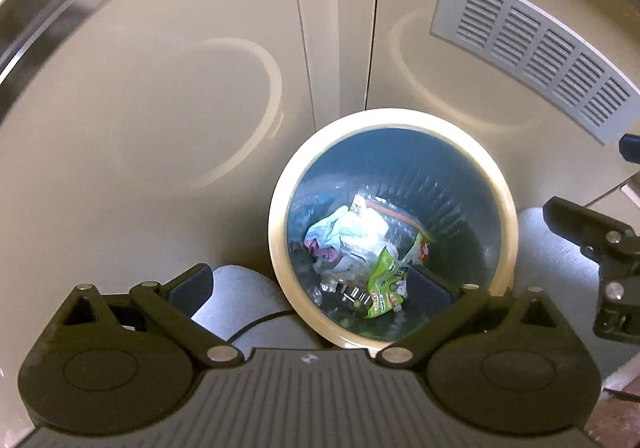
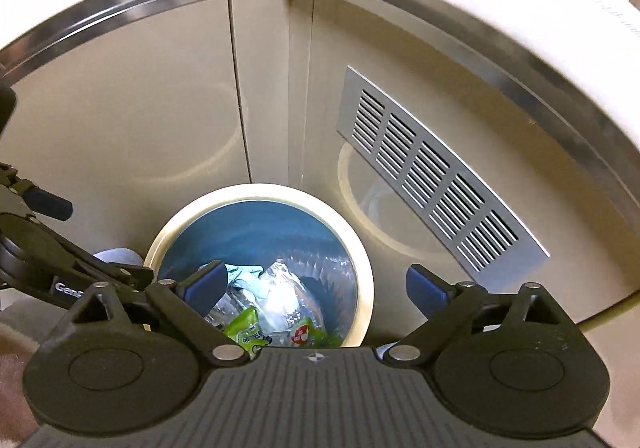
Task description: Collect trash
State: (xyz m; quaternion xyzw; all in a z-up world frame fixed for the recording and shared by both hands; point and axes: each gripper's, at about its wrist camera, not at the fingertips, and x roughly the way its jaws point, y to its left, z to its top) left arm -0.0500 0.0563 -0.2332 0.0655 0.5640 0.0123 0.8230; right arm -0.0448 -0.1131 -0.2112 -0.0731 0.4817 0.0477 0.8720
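With both the left tongs [image 1: 312, 284] and right tongs [image 2: 316, 288] spread wide and empty above the bin [image 1: 280, 184], whose wrappers [image 1: 386, 284] lie inside, I would lift clear of its rim before seeking more trash.

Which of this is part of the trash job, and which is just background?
Job:
- trash bin
- green wrapper
- crumpled plastic and paper
- left gripper, open, empty
- right gripper, open, empty

Background:
- cabinet doors
- vent grille
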